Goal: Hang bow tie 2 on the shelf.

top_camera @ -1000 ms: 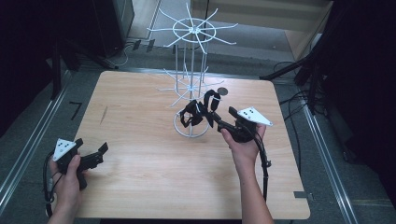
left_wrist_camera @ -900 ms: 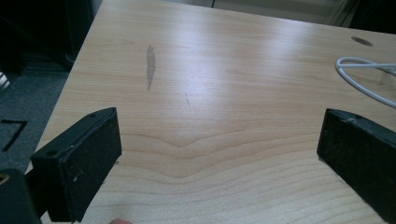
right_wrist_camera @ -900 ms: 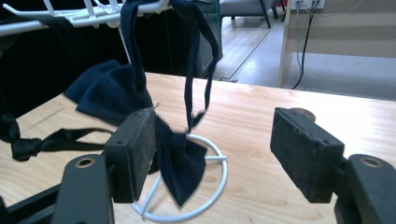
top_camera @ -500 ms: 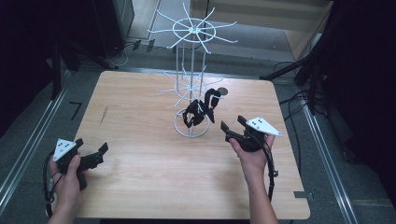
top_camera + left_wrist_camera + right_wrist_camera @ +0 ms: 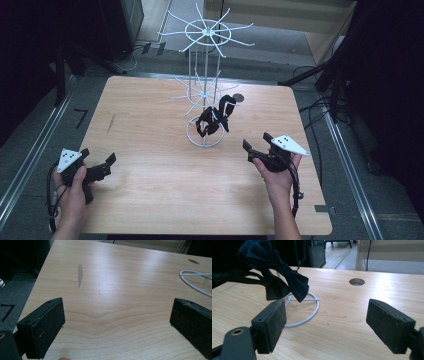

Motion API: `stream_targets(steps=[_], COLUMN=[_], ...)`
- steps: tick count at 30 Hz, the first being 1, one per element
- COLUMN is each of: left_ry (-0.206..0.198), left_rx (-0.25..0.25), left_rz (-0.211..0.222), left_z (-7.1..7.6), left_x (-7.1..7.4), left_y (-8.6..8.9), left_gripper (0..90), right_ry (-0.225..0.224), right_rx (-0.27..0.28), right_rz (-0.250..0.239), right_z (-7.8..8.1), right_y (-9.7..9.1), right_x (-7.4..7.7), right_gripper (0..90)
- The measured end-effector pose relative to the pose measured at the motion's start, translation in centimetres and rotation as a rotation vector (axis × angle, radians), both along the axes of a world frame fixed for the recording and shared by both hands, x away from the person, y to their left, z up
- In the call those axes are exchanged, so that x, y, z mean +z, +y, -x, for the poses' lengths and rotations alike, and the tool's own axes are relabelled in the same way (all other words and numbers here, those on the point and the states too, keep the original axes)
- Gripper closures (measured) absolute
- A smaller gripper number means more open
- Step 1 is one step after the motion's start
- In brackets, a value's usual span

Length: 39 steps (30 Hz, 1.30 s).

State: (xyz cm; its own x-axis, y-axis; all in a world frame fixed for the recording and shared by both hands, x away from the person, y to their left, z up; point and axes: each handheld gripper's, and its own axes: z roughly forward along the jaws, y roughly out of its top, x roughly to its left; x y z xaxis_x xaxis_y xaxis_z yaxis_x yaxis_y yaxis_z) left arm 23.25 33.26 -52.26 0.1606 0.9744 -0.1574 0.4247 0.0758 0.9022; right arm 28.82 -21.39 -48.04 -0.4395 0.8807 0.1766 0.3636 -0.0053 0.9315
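A dark bow tie hangs from a low arm of the white wire rack, just above the rack's base ring. My right gripper is to the right of the ring and nearer the front, pointing back at the bow tie. Its jaws have just been opening and stand wide with nothing between them. At the table's front left my left gripper is open over bare wood, also holding nothing.
The wooden table has a round cable hole behind the rack. The rack's upper spokes spread wide above the middle. Part of the base ring shows in the left gripper view. Dark floor and cables surround the table.
My right gripper has drawn back from the bow tie toward the front right and dropped lower, its jaws wider. The bow tie stays hanging on the rack. The left gripper has not moved.
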Motion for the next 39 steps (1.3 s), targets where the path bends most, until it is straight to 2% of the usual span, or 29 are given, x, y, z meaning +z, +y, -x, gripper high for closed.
stream_targets(steps=[7, 13, 19, 30, 39], left_ry=[0.001, 0.001, 0.0, 0.001, 0.001], left_rx=[-0.001, -0.001, 0.0, -0.002, -0.002], left_rz=[-0.002, -0.002, -0.003, 0.001, 0.0], left_z=[0.0, 0.0, 0.0, 0.0, 0.0], left_x=[0.0, 0.0, 0.0, 0.0, 0.0], left_y=[0.0, 0.0, 0.0, 0.0, 0.0], left_gripper=[0.2, 0.2, 0.2, 0.2, 0.2], right_ry=[0.01, 0.022, 0.037, 0.063, 0.089], right_rx=[-0.002, -0.027, -0.045, -0.057, -0.07], right_rz=[-0.001, -0.015, -0.008, 0.055, 0.069], right_z=[0.7, 1.2, 1.9, 2.8, 3.8], right_y=[-0.7, -1.5, -2.3, -3.6, -5.3], right_x=[-0.8, -1.5, -2.3, -3.3, -4.1], right_gripper=[13.5, 13.1, 13.1, 13.1, 13.1])
